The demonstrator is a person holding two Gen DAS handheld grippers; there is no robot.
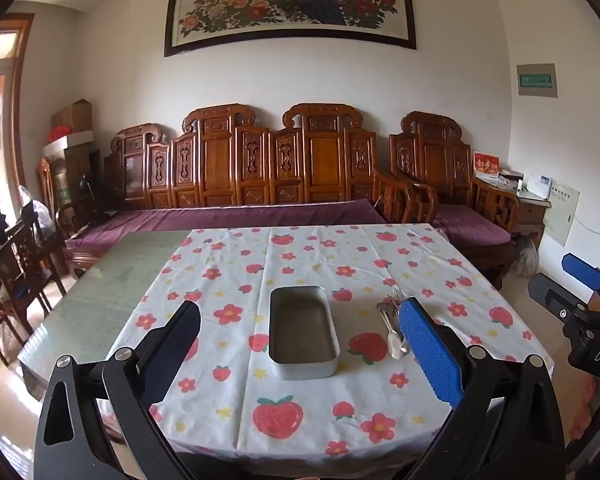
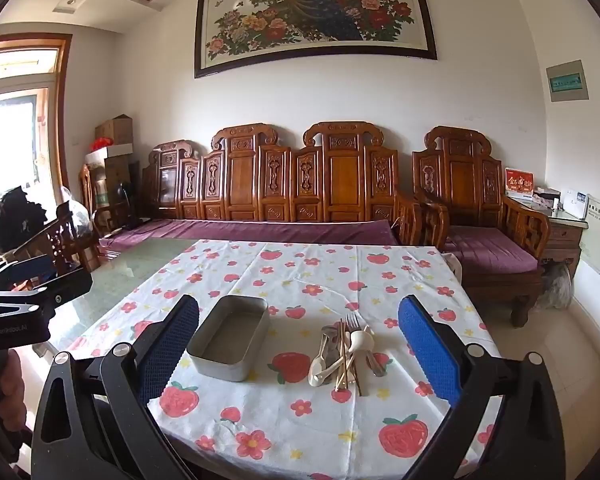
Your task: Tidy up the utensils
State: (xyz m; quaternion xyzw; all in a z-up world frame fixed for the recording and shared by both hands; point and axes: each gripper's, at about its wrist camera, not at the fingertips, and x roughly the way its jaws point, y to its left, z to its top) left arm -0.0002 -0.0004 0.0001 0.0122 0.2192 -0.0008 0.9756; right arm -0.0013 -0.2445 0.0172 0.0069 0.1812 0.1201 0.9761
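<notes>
Both grippers, left (image 1: 300, 344) and right (image 2: 298, 340), stand wide and hold nothing above the tablecloth (image 2: 300, 272), with tin (image 2: 230, 336) beside utensils (image 2: 344, 350).

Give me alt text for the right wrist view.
An open right tool hovers over a strawberry-print tablecloth, framing an empty metal tin beside a loose pile of utensils. Behind stand a carved wooden sofa and a peacock painting.

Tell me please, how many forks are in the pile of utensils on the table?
1. The fork lies at the far side of the utensil pile, tines pointing away, right of the metal tray. Spoons and chopsticks overlap it, so another could be hidden underneath.
</notes>
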